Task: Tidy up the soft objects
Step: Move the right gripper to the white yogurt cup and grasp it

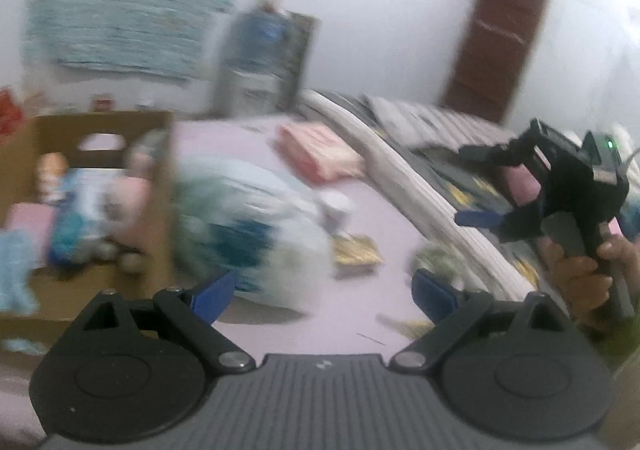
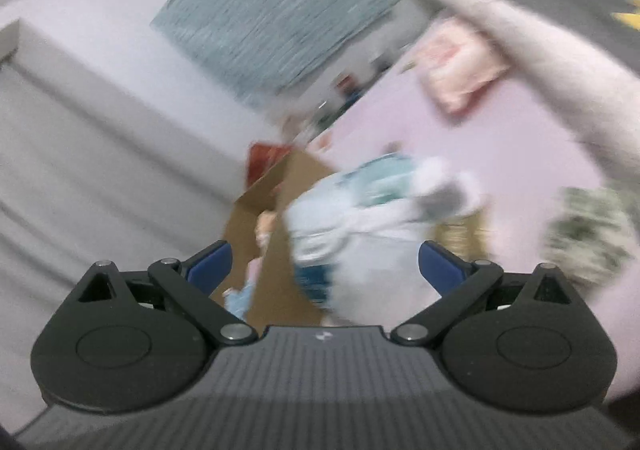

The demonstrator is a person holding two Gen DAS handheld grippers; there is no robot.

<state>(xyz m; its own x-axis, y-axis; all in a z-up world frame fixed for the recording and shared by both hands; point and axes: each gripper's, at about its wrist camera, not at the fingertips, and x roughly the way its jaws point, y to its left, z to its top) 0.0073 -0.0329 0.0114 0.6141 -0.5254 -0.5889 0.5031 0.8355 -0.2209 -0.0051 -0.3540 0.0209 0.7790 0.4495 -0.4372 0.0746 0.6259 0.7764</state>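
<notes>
Both the left gripper (image 1: 324, 292) and right gripper (image 2: 324, 270) are gaping wide, empty (frames blurred); the pale soft bundle (image 1: 256, 226) is lying just beside the cardboard box (image 1: 100, 121), wanting a slower, squarer approach.

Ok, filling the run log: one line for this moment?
left hand-held gripper: open, empty | right hand-held gripper: open, empty | cardboard box: holds toys | white-blue bundle: on bed beside box

Both grippers, left (image 1: 324, 290) and right (image 2: 324, 270), fingers wide, empty.
</notes>
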